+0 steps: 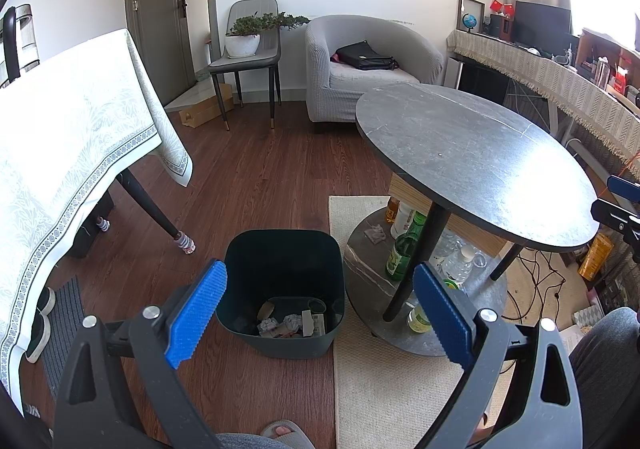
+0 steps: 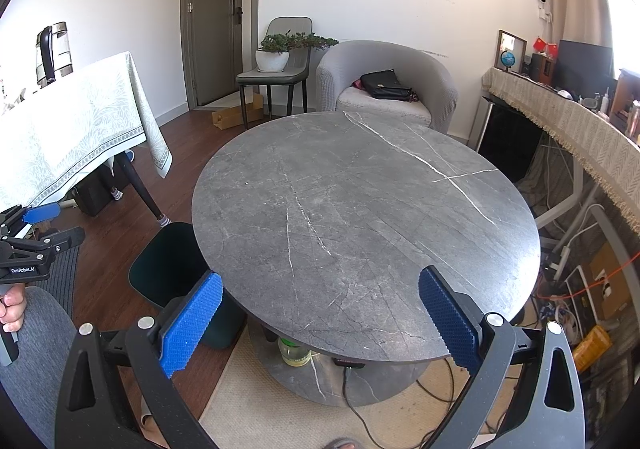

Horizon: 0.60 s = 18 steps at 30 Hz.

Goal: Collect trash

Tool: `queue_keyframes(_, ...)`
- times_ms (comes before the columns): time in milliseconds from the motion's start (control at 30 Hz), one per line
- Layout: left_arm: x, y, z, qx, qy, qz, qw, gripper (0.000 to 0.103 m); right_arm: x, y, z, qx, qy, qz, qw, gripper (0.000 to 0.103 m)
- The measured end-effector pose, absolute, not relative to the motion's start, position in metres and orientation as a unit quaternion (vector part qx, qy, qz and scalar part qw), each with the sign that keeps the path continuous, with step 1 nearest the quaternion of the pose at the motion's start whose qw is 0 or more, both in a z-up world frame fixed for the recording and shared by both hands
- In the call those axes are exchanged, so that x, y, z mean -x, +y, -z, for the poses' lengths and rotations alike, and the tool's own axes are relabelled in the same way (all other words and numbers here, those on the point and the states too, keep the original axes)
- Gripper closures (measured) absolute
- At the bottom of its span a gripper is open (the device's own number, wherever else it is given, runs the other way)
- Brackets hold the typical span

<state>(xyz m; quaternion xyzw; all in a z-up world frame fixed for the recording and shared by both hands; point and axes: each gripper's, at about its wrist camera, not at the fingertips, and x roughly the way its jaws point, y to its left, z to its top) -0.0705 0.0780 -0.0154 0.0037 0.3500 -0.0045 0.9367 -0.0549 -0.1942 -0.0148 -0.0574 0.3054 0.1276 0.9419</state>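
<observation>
wood floor [image 1: 260, 177], bin [image 1: 280, 273] beside table [image 1: 480, 153]

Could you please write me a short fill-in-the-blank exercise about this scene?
1. Crumpled paper lies inside the dark green plastic ___.
2. The round grey marble tabletop is ___ of trash.
3. The left claw and right claw are both ___.

Missing words: bin; clear; open

Left wrist view angled down over bin [image 1: 280, 289], right over table [image 2: 360, 229], both seemingly sharing both.
</observation>
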Motion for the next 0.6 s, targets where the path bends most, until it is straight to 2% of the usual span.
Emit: queue_keyframes(600, 0.0717, 0.0775, 0.0148, -0.004, 0.350, 0.008, 0.937, 0.007, 0.0542, -0.1932, 0.0147, 0.062, 0.306, -0.130, 0.941, 0.004)
